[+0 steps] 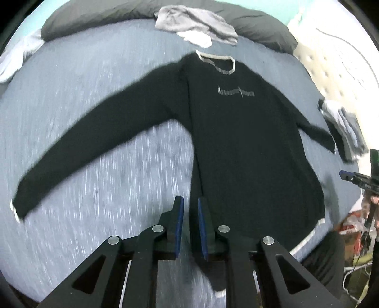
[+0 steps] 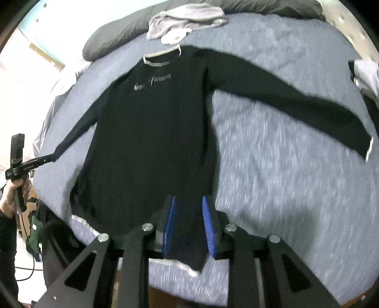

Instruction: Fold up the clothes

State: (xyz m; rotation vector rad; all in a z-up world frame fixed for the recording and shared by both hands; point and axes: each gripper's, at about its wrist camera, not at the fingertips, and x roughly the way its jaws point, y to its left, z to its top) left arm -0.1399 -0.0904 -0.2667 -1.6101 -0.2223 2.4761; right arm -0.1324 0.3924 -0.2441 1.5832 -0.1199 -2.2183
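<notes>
We see the black long-sleeved shirt (image 1: 248, 142) spread flat on the bed (image 1: 94, 154), sleeves out. Left gripper (image 1: 190, 227) narrowly parted, right gripper (image 2: 189, 227) wider, both empty above its near hem. Soft and limp, it likely wants pinching at hem corners.

black shirt (image 1: 248, 147), heathered blue bedsheet (image 1: 94, 99)

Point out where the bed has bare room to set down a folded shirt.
Bare blanket lies between the shirt body and its spread sleeve, on each side. Crowded: the grey clothes by the pillows above the collar, and the pile at the bed's edge.
</notes>
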